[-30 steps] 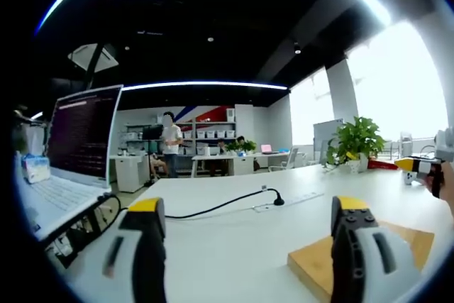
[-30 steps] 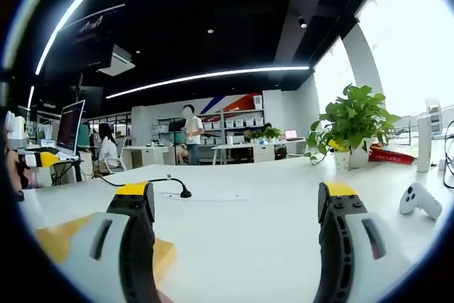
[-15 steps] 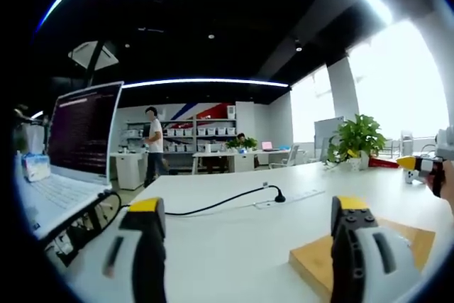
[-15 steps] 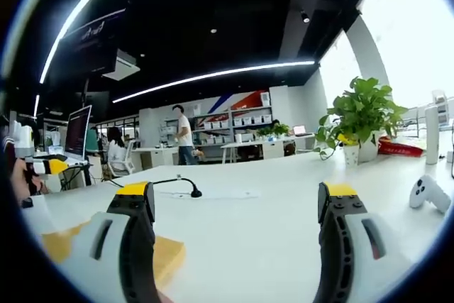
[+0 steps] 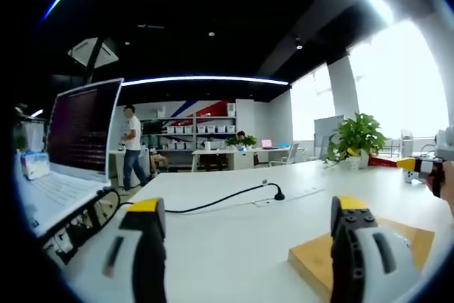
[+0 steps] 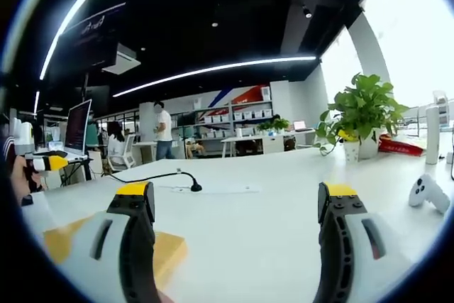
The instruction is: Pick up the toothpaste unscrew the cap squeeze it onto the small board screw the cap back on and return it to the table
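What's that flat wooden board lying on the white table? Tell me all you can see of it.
The flat, light-brown wooden board is rectangular, with a pale top and a slightly darker side edge. It lies flat on the white table, nothing resting on the part that shows. In the left gripper view its near portion sits behind that gripper's right-hand jaw; in the right gripper view it lies low on the left, partly hidden by a jaw. Neither gripper touches it.

The left gripper (image 5: 248, 211) is held level, its two yellow-tipped jaws spread wide apart with nothing between them. The right gripper (image 6: 237, 196) stands the same way, jaws parted and empty. In the left gripper view the right gripper's yellow tip pokes in at the right edge, with the person's hand (image 5: 447, 193) behind it.
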